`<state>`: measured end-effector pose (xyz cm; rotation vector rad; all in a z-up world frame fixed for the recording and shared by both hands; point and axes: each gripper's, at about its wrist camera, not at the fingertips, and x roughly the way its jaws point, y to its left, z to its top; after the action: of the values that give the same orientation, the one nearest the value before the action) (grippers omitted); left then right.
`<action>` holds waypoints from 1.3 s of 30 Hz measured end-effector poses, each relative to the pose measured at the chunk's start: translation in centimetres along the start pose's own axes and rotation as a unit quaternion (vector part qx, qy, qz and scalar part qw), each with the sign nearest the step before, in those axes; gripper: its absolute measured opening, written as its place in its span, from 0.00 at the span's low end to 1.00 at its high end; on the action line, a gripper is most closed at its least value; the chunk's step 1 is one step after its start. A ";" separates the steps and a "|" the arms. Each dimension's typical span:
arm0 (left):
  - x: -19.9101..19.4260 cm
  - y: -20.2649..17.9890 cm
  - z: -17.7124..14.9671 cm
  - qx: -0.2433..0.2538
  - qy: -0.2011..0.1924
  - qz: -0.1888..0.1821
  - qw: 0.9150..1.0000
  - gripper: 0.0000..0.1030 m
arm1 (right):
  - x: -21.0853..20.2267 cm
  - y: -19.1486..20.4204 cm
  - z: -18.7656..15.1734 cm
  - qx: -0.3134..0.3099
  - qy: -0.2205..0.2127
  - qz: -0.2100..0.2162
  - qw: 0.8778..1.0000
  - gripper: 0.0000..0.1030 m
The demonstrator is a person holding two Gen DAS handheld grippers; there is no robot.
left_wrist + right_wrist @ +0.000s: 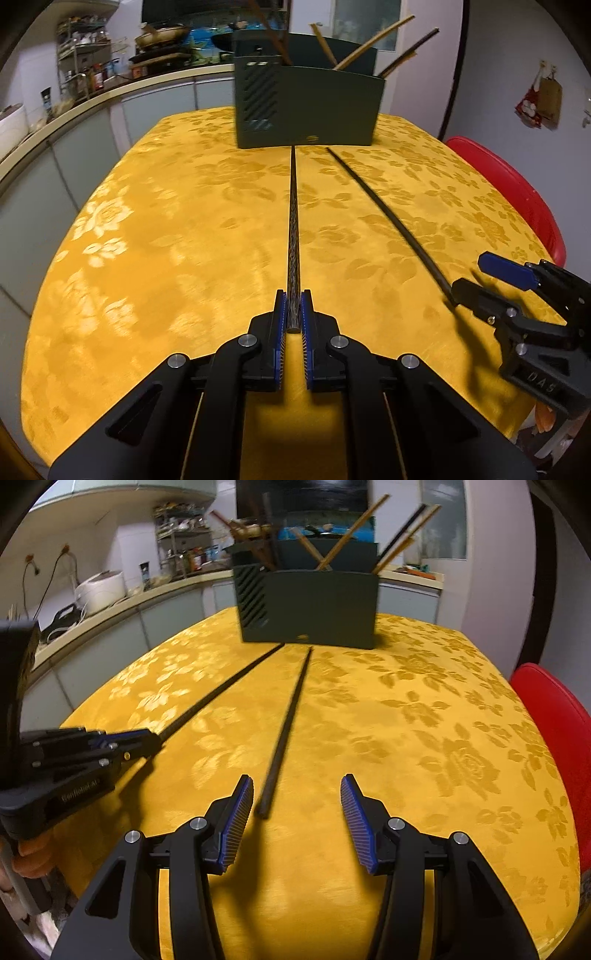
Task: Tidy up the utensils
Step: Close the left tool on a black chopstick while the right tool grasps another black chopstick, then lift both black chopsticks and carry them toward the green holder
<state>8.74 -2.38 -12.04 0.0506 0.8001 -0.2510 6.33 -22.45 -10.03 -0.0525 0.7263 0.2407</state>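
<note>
The left gripper is clamped on one dark chopstick's near end. The right gripper stands half open, empty, with the second chopstick's end between its pads, untouched.

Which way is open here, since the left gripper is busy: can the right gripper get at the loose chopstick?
Probably yes. The right gripper is open and the loose chopstick already lies between its fingers on the bare tablecloth, nothing blocking it. The left gripper grips the other chopstick.

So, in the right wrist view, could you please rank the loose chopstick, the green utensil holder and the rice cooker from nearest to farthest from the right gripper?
1. Loose chopstick: its near end lies between the open jaws of the right gripper.
2. Green utensil holder: straight ahead, at the table's far end.
3. Rice cooker: far left, on the counter.
</note>
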 end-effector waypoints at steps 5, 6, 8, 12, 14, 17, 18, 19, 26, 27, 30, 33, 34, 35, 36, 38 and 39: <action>-1.0 0.3 -1.1 0.008 -0.005 0.016 1.000 0.08 | 0.8 1.5 -0.4 -0.012 0.007 -0.008 1.000 0.30; -1.0 0.3 -1.1 0.007 -0.004 0.013 1.000 0.08 | 0.8 1.7 -0.4 -0.014 0.005 -0.005 1.000 0.25; -1.0 0.1 -1.2 0.006 -0.005 0.011 1.000 0.08 | 0.9 1.9 -0.3 -0.016 0.006 -0.004 1.000 0.12; -1.0 -0.3 -1.4 0.013 -0.010 0.015 1.000 0.08 | 0.8 1.2 -0.3 0.001 0.006 -0.021 1.000 0.08; -1.1 -0.5 -1.5 0.011 -0.011 0.015 1.000 0.08 | 0.8 0.5 -0.4 0.013 0.006 -0.032 0.999 0.08; -1.1 -0.7 -1.7 0.016 -0.016 0.020 1.000 0.08 | 0.7 -0.5 -0.5 0.023 0.005 -0.033 0.999 0.08; -1.1 -0.8 -1.7 0.017 -0.017 0.021 0.999 0.08 | 0.7 -0.6 -0.5 0.024 0.005 -0.031 0.999 0.08; -1.1 -0.8 -1.7 0.018 -0.019 0.022 0.999 0.08 | 0.7 -0.6 -0.6 0.026 0.002 -0.028 0.999 0.10; -0.9 -0.9 -1.6 0.012 -0.023 0.015 1.000 0.08 | 1.1 -0.4 -0.7 0.014 -0.012 -0.005 1.000 0.12; -0.9 -0.9 -1.6 0.012 -0.023 0.015 1.000 0.08 | 1.1 -0.5 -0.6 0.016 -0.012 -0.001 1.000 0.12; -0.9 -1.2 -1.6 0.020 -0.025 0.016 0.999 0.08 | 1.1 -0.7 -0.5 0.021 -0.009 0.009 1.000 0.11; -0.8 -1.1 -1.5 0.020 -0.021 0.004 1.000 0.08 | 1.1 -0.8 -0.4 0.022 -0.007 0.006 1.000 0.07; -0.8 -1.1 -1.4 0.019 -0.018 -0.001 1.000 0.08 | 1.1 -0.9 -0.3 0.025 -0.004 0.008 1.000 0.07; -0.9 -1.1 -1.3 0.018 -0.016 -0.006 1.000 0.08 | 1.1 -1.1 -0.3 0.028 0.000 0.011 1.000 0.07; -1.0 -1.1 -1.3 0.019 -0.017 -0.008 1.000 0.08 | 1.1 -1.2 -0.1 0.030 0.004 0.014 0.999 0.07; -1.5 -1.4 -1.2 0.029 -0.025 -0.005 0.999 0.08 | 0.8 -1.5 0.0 0.038 0.013 0.021 0.999 0.07; -1.9 -1.4 -1.1 0.033 -0.031 -0.003 0.999 0.08 | 0.5 -1.5 0.1 0.036 0.012 0.021 0.999 0.07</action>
<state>6.34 -3.22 -11.33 0.1014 0.7295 -0.2831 7.12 -23.83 -10.30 0.0284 0.7591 0.2532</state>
